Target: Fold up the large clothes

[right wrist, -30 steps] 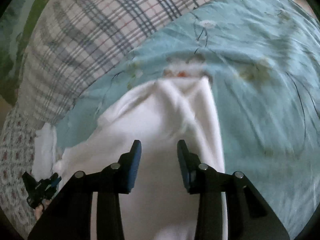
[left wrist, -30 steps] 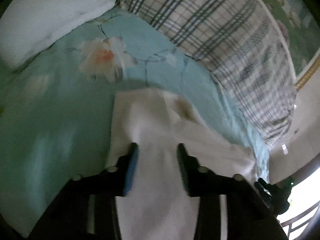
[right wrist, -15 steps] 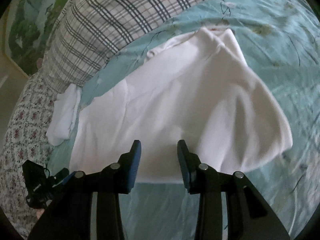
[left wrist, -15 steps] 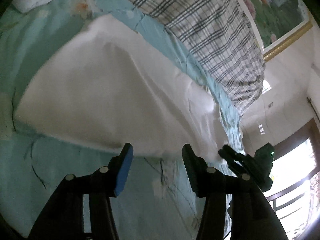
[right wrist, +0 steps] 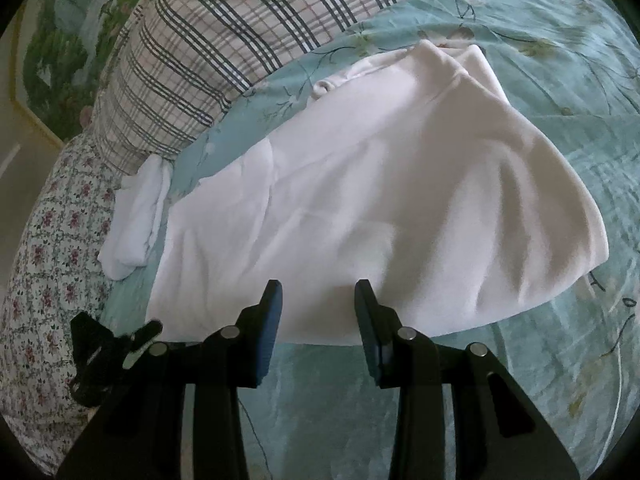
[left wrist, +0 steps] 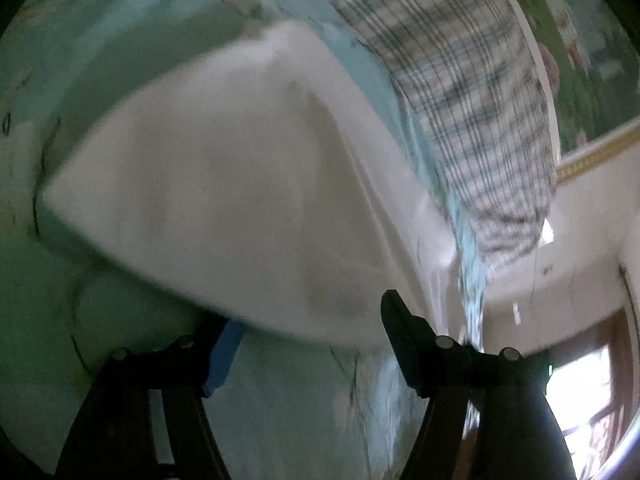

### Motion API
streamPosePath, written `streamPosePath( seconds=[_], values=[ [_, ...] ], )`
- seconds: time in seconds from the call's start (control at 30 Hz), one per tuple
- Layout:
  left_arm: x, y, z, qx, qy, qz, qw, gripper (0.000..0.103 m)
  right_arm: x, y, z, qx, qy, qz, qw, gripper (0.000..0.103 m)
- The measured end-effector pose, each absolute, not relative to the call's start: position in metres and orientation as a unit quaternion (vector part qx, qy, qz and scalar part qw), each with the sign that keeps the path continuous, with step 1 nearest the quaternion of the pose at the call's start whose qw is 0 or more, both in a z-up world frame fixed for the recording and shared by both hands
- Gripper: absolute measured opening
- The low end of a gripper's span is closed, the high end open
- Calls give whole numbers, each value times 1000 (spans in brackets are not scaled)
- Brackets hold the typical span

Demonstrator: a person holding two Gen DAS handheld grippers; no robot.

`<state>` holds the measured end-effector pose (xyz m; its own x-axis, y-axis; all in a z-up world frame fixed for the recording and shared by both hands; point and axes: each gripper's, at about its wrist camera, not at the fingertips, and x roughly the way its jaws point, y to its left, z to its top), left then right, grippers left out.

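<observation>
Two tools, both free of cloth now. A second ago each sat low over the white garment (right wrist: 380, 184) with fabric running between its fingers; now both are pulled back toward its near hem, and the garment lies spread on the teal bedspread (right wrist: 560, 92) ahead of them.

Left tool (left wrist: 312, 332): jaws opening, nothing pinched between them (the hem's blurred edge passes just in front of the tips). Right tool (right wrist: 318, 312): jaws apart at a moderate gap and empty, tips just over the near hem.

Reading: one fold looks laid and let go. The garment's right-hand side rounds over in a soft doubled edge, so the next grasp probably belongs at the near hem or a side.

Edges and room:
- Bare bedspread lies beneath and to the right of the right tool, with open room to work.
- Plaid pillow (right wrist: 224, 52) sits beyond the garment's far end, close to it.
- Small white cloth (right wrist: 136, 220) lies just beside the garment's left edge and could get caught in a sideways sweep.
- Floral sheet (right wrist: 44, 264) drops away at far left.
</observation>
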<state>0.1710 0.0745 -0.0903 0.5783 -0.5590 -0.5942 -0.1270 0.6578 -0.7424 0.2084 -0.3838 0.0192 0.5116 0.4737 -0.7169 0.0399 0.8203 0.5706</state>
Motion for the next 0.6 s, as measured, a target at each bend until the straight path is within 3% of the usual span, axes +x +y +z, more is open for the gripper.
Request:
streamPosePath(
  seconds=[0.1, 0.13, 0.2, 0.27, 0.37, 0.6],
  values=[
    [183, 87, -93, -409, 421, -111, 802, 65, 214, -376, 22, 267, 475, 139, 827, 39],
    [186, 90, -93, -409, 418, -103, 804, 60, 218, -371, 23, 265, 474, 145, 827, 39],
    [190, 94, -96, -408, 416, -88, 808, 46, 227, -358, 27, 257, 470, 156, 830, 39],
    [193, 98, -99, -406, 417, -79, 810, 23, 241, -341, 27, 245, 469, 170, 832, 39],
    [192, 107, -104, -417, 412, -84, 806, 10, 268, -308, 22, 232, 480, 198, 823, 29],
    [192, 91, -65, -360, 384, -108, 843, 6, 310, -236, -8, 169, 530, 226, 800, 14]
  ],
)
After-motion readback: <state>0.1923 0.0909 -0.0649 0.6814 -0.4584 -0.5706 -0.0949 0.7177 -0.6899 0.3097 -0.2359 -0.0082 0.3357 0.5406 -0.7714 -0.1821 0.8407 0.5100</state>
